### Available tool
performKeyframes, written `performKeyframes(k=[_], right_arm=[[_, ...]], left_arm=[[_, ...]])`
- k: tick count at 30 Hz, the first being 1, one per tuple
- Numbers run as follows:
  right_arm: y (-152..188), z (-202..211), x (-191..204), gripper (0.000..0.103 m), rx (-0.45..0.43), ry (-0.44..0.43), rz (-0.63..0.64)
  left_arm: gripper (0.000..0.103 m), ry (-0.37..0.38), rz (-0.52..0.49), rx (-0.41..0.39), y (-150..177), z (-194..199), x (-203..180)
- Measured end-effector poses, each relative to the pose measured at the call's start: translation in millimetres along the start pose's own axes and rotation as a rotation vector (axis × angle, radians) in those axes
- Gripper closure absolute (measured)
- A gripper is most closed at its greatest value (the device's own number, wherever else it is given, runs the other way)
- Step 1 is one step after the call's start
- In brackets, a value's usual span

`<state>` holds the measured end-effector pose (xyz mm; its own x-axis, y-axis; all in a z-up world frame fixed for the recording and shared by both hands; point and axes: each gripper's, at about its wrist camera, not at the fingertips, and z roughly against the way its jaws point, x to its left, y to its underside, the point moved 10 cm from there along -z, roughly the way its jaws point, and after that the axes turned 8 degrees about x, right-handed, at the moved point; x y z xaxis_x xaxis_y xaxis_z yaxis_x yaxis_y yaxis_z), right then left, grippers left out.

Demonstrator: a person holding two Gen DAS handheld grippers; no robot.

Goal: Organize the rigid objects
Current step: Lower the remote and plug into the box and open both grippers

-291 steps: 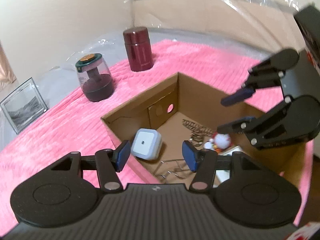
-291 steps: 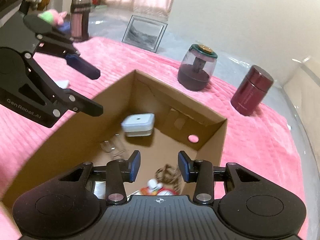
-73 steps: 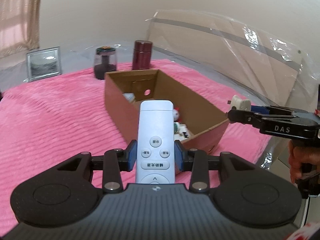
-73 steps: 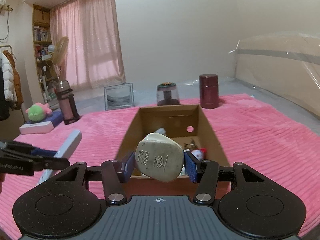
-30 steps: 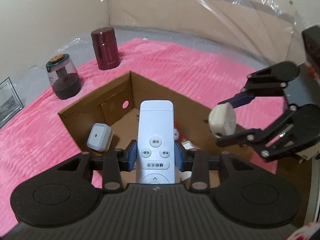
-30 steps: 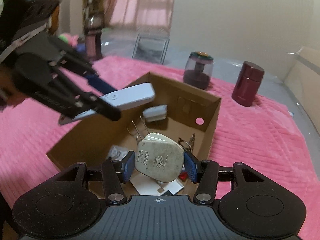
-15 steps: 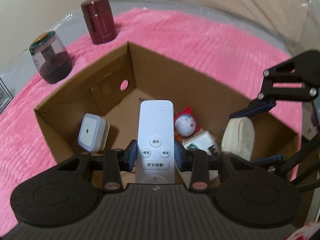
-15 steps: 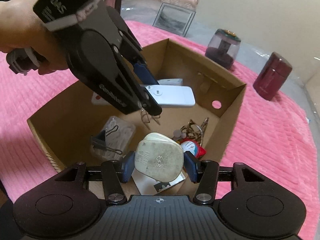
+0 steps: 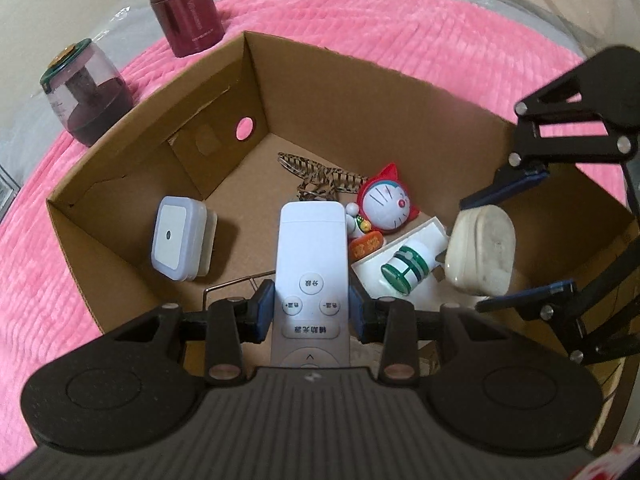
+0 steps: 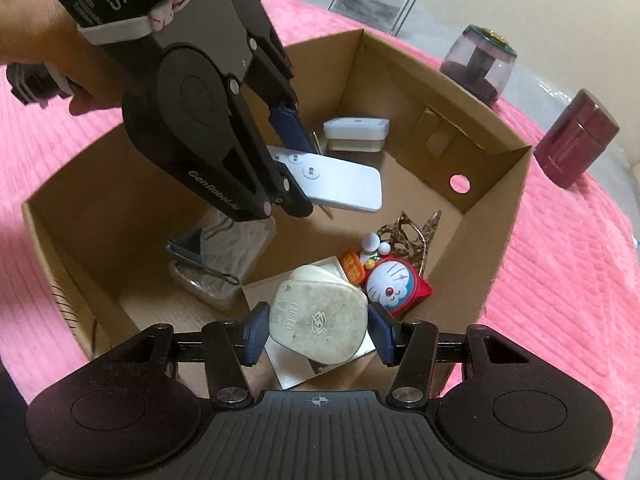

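A white remote with Chinese button labels is clamped between the narrowly parted jaws of the left gripper – "DAS" and "GenRobot.AI" are printed on its body – and is held above the floor of the cardboard box. A cream plug marked "FUSED" is pinched in the right gripper, over the box's clutter beside a red cat figurine
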<state>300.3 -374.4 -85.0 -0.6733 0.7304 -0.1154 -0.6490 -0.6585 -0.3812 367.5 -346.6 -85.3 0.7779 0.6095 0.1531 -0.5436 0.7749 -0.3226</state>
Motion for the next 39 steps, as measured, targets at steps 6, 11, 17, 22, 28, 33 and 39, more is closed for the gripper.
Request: performKeyframes(k=[6,11,17,22,28,33,39], right_arm=[[-2,-9,-1,0.054,0.029,0.004,0.007],[-2,-10,-1,0.054,0.028,0.01,0.018],[-2,-10,1,0.054,0.027,0.016,0.027],[-1,-11,4,0.054,0.035,0.016,0.038],[0,-14,7,0.053,0.049,0.011,0.043],[1,-18,7,0.053,0.076,0.009,0.037],[0,-22,7,0.053,0.089,0.012,0.028]], left_arm=[[0.07,-0.004,-0.027,0.025,1,-10,-4],[0.069,-0.001,-0.033,0.038,1,-14,-5],[0.07,-0.004,-0.048,0.045,3,-15,-7],[0.07,0.003,-0.004,-0.009,3,-3,-2],[0.07,0.045,0.057,-0.1,9,25,2],[0.07,0.06,0.099,-0.162,13,45,4],[0.07,0.062,0.118,-0.186,20,53,4]])
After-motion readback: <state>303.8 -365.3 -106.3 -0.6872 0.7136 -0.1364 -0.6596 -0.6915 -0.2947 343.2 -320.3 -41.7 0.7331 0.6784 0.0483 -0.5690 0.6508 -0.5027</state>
